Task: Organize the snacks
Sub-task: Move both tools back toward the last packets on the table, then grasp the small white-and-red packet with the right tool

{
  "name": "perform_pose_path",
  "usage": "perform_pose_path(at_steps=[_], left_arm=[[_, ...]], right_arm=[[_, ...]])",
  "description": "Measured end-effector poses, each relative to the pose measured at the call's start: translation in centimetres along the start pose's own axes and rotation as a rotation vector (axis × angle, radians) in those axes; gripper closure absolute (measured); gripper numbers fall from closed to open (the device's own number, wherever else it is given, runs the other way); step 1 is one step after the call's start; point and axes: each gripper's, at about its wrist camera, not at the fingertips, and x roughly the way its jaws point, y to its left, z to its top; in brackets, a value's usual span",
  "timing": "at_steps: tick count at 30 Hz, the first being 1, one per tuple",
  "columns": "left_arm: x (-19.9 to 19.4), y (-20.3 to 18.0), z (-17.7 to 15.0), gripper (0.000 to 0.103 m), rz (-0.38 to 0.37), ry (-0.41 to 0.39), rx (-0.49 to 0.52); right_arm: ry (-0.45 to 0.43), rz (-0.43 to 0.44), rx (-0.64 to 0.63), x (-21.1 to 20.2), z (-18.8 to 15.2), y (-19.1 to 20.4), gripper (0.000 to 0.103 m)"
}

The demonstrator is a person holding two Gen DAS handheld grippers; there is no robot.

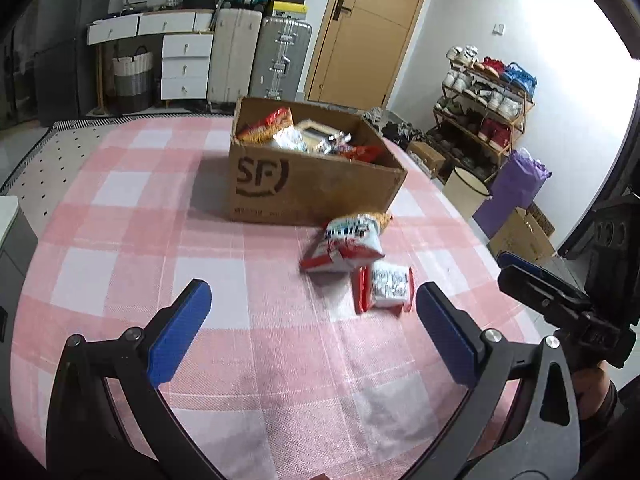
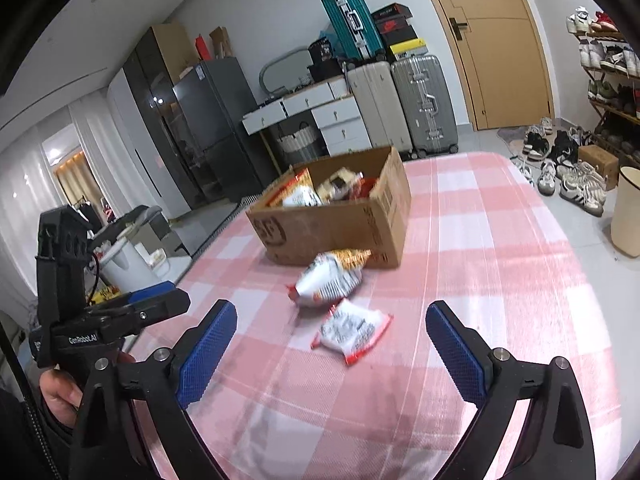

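A cardboard box marked SF stands on the pink checked tablecloth, with several snack packets inside. It also shows in the right wrist view. Two white-and-red snack packets lie loose in front of it: a larger one near the box and a smaller one closer to me. My left gripper is open and empty, just short of the smaller packet. My right gripper is open and empty, its fingers on either side of the smaller packet, held above the cloth.
The right gripper's body shows at the left view's right edge; the left gripper's body shows at the right view's left. Beyond the table stand suitcases, white drawers, a shoe rack and a bin.
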Motion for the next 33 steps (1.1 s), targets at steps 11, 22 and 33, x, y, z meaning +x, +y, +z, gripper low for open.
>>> perform_pose_path(at_steps=[11,22,33], left_arm=[[2.4,0.2,-0.7,0.001,0.02,0.042,0.0],[3.8,1.0,-1.3,0.001,0.014,0.077,-0.007],[4.7,2.0,-1.8,0.001,0.011,0.098,-0.029]], right_arm=[[0.061,-0.014,0.017,4.0,-1.0,-1.0,0.006],[0.158,-0.042,0.024,9.7,-1.0,-1.2,0.01],[0.259,-0.117,-0.022,14.0,-1.6,-0.4,0.036]])
